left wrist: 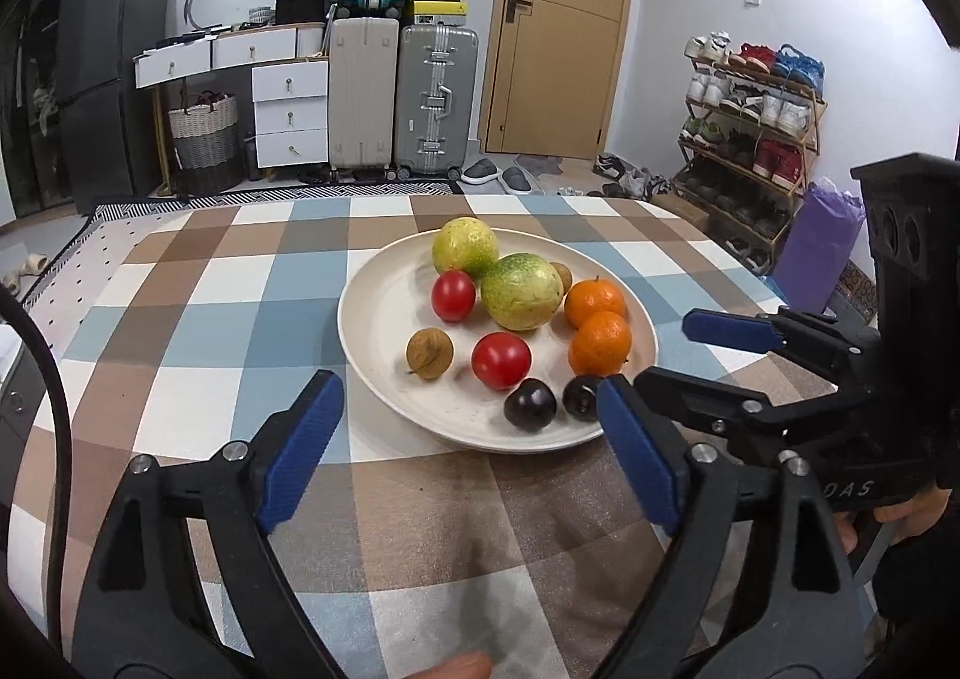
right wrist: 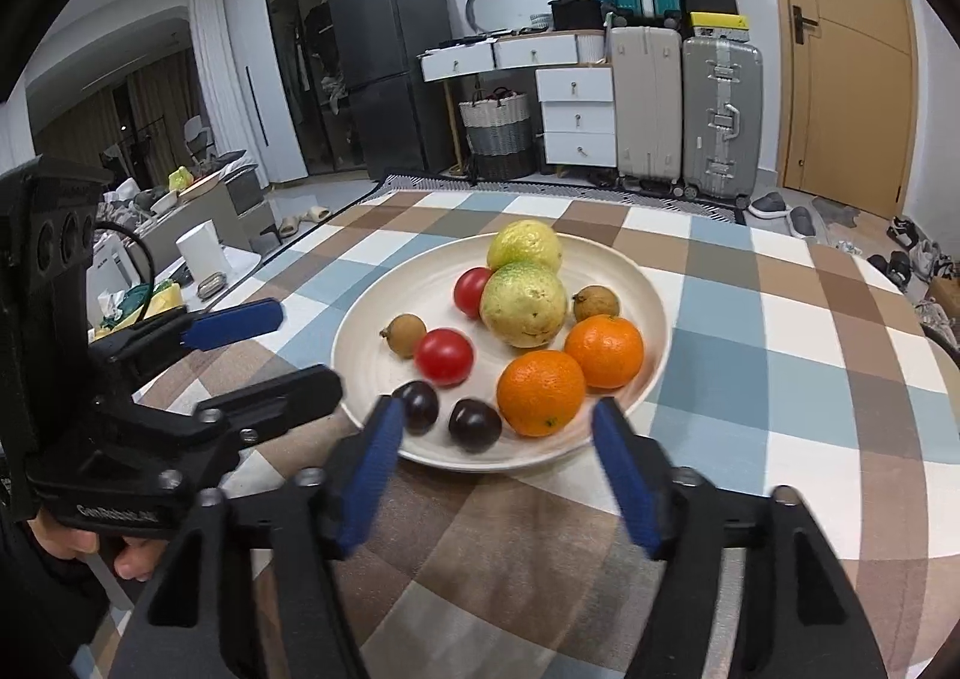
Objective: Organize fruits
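A cream plate (left wrist: 384,313) (right wrist: 630,271) sits on the checked tablecloth and holds several fruits: two yellow-green guavas (left wrist: 521,292) (right wrist: 524,304), two oranges (left wrist: 600,343) (right wrist: 540,392), two red tomatoes (left wrist: 501,359) (right wrist: 444,356), two dark plums (left wrist: 529,404) (right wrist: 474,424) and two brown longans (left wrist: 429,353) (right wrist: 403,335). My left gripper (left wrist: 471,439) is open and empty just short of the plate's near rim. My right gripper (right wrist: 498,457) is open and empty at the near rim, by the plums. Each gripper shows in the other's view, the right (left wrist: 678,355) and the left (right wrist: 282,349).
The checked table (left wrist: 240,283) (right wrist: 780,355) extends around the plate. Behind it stand suitcases (left wrist: 438,102) (right wrist: 720,114), white drawers (left wrist: 288,114), a dark fridge (left wrist: 114,72), a door (left wrist: 558,30) and a shoe rack (left wrist: 750,138). A cluttered side table (right wrist: 180,253) lies left.
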{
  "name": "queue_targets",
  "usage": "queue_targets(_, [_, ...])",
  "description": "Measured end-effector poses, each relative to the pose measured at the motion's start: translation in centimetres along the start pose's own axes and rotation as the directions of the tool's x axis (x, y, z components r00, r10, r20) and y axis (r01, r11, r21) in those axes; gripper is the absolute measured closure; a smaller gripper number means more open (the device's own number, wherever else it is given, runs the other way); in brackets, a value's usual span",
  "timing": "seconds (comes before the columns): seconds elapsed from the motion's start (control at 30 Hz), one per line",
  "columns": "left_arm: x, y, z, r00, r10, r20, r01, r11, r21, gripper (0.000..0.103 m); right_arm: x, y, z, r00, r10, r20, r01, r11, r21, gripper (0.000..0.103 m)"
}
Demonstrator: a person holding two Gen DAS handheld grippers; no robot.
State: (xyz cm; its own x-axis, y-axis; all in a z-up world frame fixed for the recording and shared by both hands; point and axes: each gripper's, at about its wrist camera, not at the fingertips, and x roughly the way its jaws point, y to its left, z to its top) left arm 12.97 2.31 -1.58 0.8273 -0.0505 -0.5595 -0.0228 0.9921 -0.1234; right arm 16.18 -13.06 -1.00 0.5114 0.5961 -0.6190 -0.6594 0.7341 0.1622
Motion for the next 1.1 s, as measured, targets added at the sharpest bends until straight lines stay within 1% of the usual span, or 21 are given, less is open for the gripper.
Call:
queue_targets(0.03, [-0.2,0.2,0.0,1.000,0.001,0.002,-0.001,1.000,-0.007,0.014,-0.2,-0.1,0.0,1.000,-0.004,0.008,0.004,1.000,0.002,0.021])
queue_targets(0.07, [-0.4,0.4,-0.1,1.000,0.005,0.007,-0.005,1.000,-0.016,0.009,-0.5,-0.3,-0.1,1.000,-0.006,0.022,0.005,1.000,0.007,0.014])
queue_targets(0.1, [-0.6,0.5,-0.1,1.000,0.008,0.011,-0.008,1.000,-0.020,0.002,-0.7,-0.3,-0.1,1.000,-0.004,0.030,0.004,1.000,0.011,0.009])
queue_targets(0.17, [-1.1,0.7,-0.2,0.999,0.016,0.031,-0.015,0.999,-0.031,0.001,-1.1,-0.5,-0.1,0.999,-0.002,0.047,0.001,1.000,0.016,0.005])
queue_targets(0.23, [-1.3,0.8,-0.3,0.999,0.030,0.028,-0.029,0.999,-0.033,0.001,-1.4,-0.7,-0.1,0.998,0.004,0.066,-0.006,1.000,0.023,0.000])
queue_targets(0.3, [-1.4,0.8,-0.4,0.999,0.033,0.023,-0.032,0.999,-0.034,0.001,-1.8,-0.8,-0.2,0.996,0.010,0.089,-0.012,1.000,0.023,0.000])
queue_targets(0.47, [-2.0,0.7,-0.5,0.998,0.039,0.046,-0.038,0.999,-0.027,0.001,-2.5,-0.7,-0.3,0.993,0.008,0.120,-0.010,1.000,0.019,0.000])
queue_targets(0.57, [-2.0,0.6,-0.5,0.998,0.040,0.049,-0.039,0.999,-0.028,0.001,-3.1,-1.1,-0.6,0.991,0.003,0.135,-0.007,0.999,0.033,0.000])
queue_targets(0.73, [-2.2,0.6,-0.5,0.998,0.035,0.057,-0.034,0.999,-0.029,0.001,-4.3,-1.7,-1.1,0.983,0.001,0.183,-0.012,0.998,0.059,0.000])
queue_targets(1.1, [-2.6,0.8,-0.6,0.997,0.031,0.070,-0.028,0.999,-0.042,0.001,-4.3,-1.2,-1.0,0.983,-0.003,0.181,-0.004,0.999,0.035,0.000])
